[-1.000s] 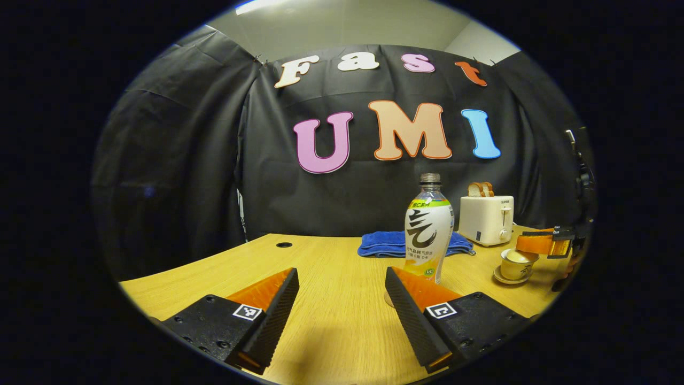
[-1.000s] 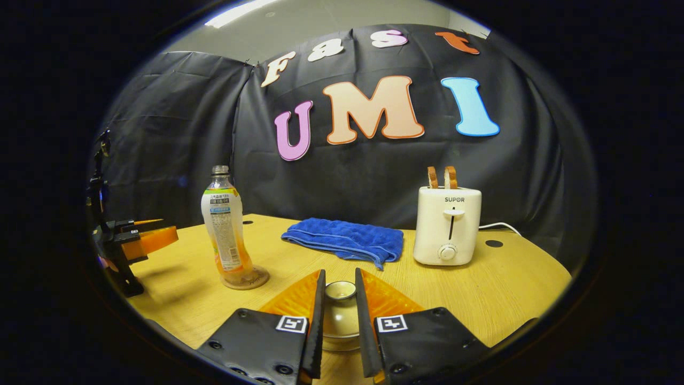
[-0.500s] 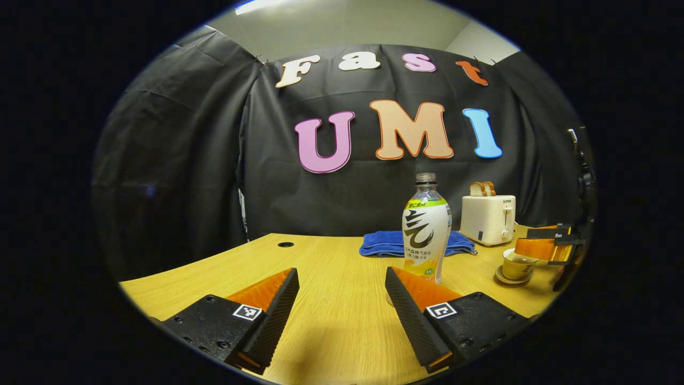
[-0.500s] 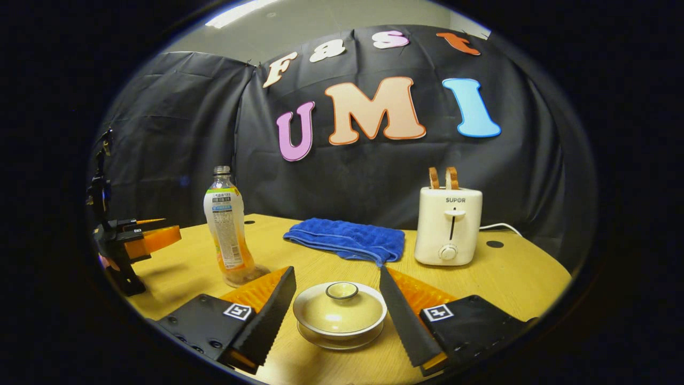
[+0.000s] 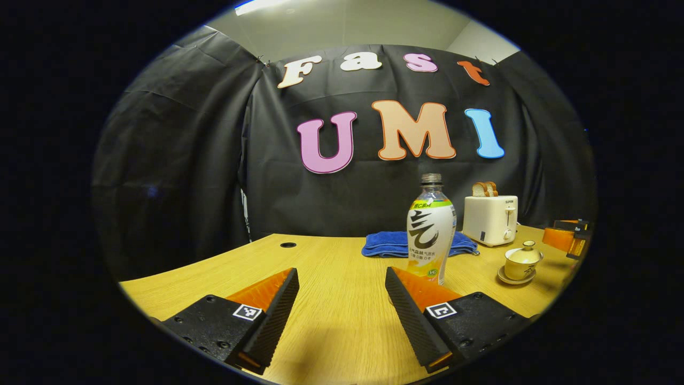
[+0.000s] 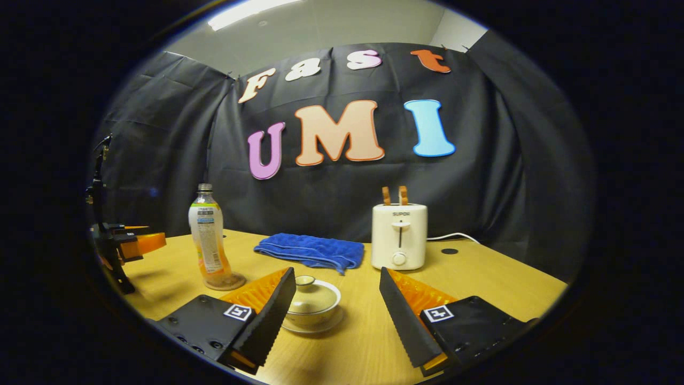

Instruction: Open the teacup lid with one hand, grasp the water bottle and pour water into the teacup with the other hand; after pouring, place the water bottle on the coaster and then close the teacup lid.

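Standing on its coaster (image 6: 227,282), the bottle (image 6: 208,235) is left ungripped; the lidded teacup (image 6: 311,303) is faced by both wide-open, empty grippers, seemingly finished.

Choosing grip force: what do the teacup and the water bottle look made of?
The teacup with its lid looks like glazed ceramic: cream, opaque, with a soft sheen. The water bottle looks like thin clear plastic: see-through at the neck, with a printed label wrapped around it.
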Motion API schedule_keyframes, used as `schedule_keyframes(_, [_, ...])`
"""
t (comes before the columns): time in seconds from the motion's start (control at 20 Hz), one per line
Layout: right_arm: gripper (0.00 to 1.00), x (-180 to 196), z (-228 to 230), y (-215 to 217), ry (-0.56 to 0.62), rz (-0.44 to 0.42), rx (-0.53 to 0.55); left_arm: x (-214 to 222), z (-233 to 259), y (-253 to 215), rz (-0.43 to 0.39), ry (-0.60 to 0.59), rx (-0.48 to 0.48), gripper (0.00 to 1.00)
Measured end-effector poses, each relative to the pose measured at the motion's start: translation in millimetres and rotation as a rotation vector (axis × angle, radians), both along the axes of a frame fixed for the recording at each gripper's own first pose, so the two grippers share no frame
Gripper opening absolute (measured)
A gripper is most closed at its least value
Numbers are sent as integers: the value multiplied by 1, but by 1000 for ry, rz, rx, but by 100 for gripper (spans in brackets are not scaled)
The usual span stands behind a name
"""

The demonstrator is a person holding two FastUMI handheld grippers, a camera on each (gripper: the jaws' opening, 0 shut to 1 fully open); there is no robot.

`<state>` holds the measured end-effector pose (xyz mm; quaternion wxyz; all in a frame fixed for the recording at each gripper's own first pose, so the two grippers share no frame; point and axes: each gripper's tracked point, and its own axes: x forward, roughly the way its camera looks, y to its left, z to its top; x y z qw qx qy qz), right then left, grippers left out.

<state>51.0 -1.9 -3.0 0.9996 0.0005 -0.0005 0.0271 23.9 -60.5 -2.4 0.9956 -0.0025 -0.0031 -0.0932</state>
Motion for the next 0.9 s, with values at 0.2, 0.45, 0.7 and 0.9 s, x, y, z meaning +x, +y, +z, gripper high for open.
schedule_keyframes(0.2, [99,-13,3,-28,-6,-113,-4,1,0,3,16,-1,2,95])
schedule_keyframes(0.45, [99,-17,2,-40,-8,-166,-7,1,1,10,53,-2,4,95])
schedule_keyframes(0.7, [100,-17,3,-44,-9,-181,-7,1,0,12,64,1,2,95])
schedule_keyframes(0.9, [94,-17,3,-44,-10,-181,-8,1,1,12,64,0,2,95])
